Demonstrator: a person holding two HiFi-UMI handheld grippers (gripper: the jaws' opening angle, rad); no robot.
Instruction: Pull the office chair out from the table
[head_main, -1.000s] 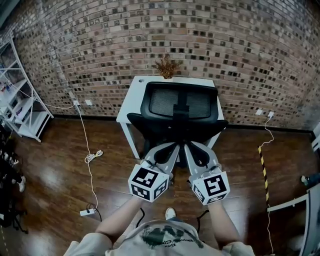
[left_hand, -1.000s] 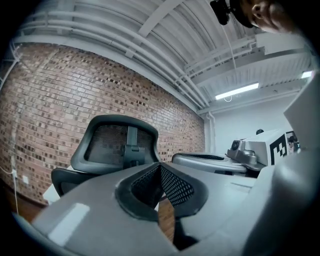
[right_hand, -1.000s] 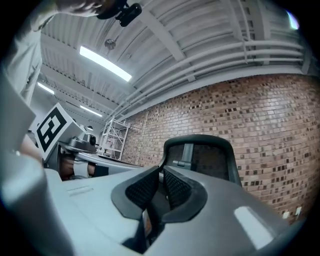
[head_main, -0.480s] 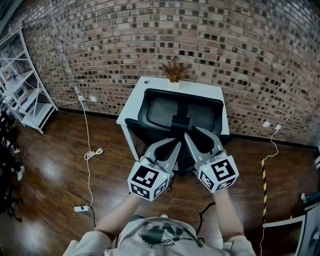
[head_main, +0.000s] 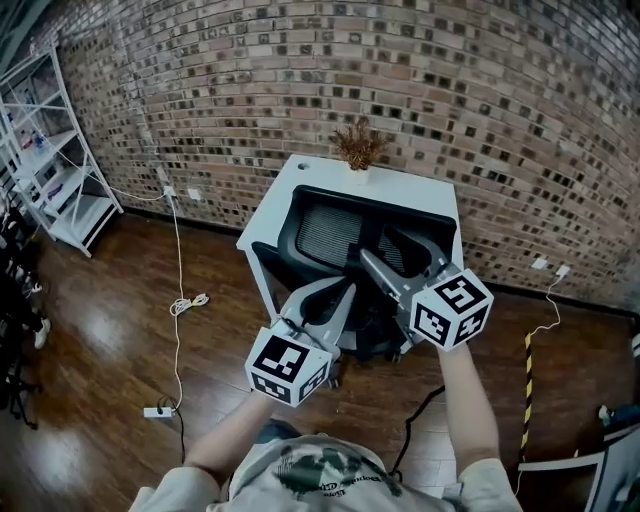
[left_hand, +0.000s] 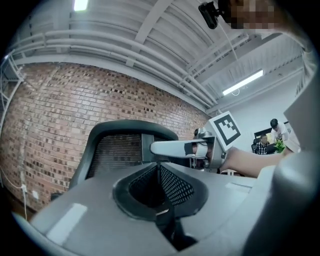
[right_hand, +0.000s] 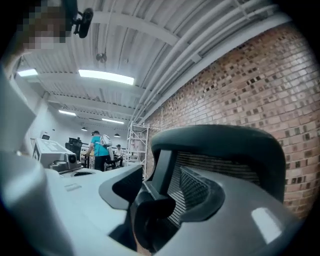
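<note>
The black office chair (head_main: 350, 232) with a mesh back stands pushed in at the white table (head_main: 300, 185) against the brick wall. My left gripper (head_main: 343, 289) reaches low toward the back of the chair, its jaws meeting at the tips (left_hand: 159, 167) with nothing seen between them. My right gripper (head_main: 381, 244) is higher, at the mesh back. Its jaws are opening, and the chair's black centre spine (right_hand: 161, 175) stands in the gap (right_hand: 162, 172) without the pads pressing it. The right gripper's finger (left_hand: 170, 148) and marker cube (left_hand: 224, 129) show in the left gripper view.
A dried plant (head_main: 358, 145) sits at the table's far edge. A white shelf rack (head_main: 62, 170) stands at left. A cable (head_main: 185, 305) and power strip (head_main: 158, 411) lie on the wood floor. Striped tape (head_main: 527, 365) marks the floor at right. People stand far off (right_hand: 100, 147).
My right gripper has moved up and forward from the chair's lower back to the mesh back, and its jaws have spread. The left gripper shifted a little left and nearer.
</note>
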